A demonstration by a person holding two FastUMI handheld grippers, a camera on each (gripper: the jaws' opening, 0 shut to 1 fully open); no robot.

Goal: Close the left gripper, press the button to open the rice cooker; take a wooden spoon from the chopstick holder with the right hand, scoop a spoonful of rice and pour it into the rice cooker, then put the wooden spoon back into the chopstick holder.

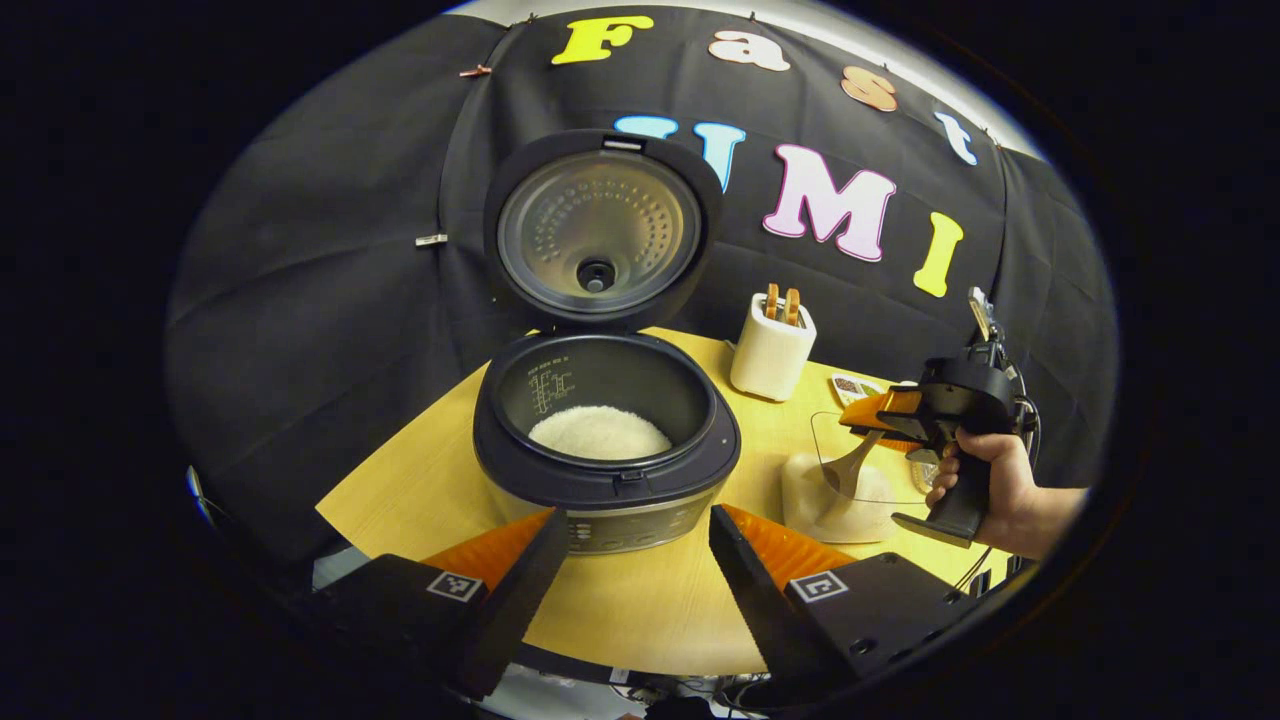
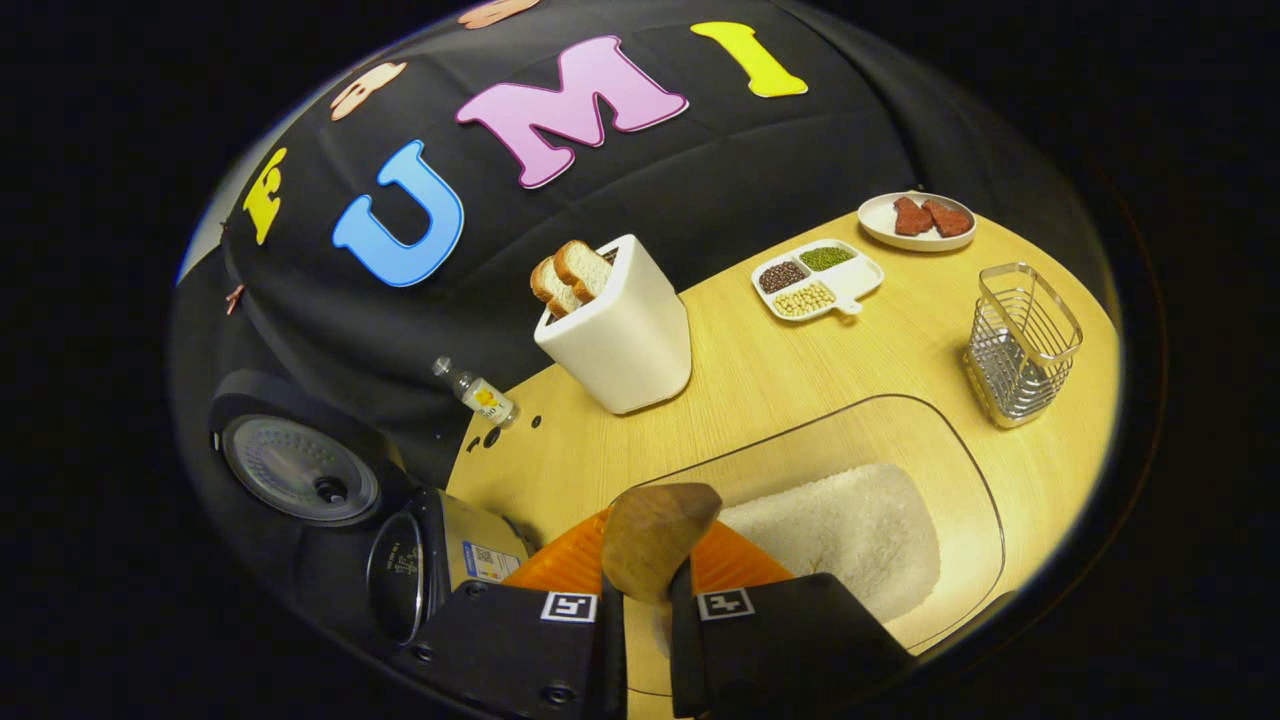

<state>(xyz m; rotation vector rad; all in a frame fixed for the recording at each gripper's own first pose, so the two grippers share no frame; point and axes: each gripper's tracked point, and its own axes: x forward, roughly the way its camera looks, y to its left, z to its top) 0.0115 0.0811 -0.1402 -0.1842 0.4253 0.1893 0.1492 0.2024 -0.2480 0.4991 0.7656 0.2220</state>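
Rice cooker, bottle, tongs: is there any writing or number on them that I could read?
Rice cooker: the scale inside the pot and the front panel are too small to read.
Sticker on the cooker's side: blurred.
Bottle: label too small.
Left tongs and right tongs, which hold the wooden spoon: square coded patterns, no words.
Nothing can be quoted.

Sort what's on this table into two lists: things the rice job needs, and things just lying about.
Needed:
rice cooker, lid open
wooden spoon, clamped in the right gripper
clear rice container
wire chopstick holder

Lying about:
toaster with bread slices
divided dish of beans
small plate with reddish pieces
small bottle
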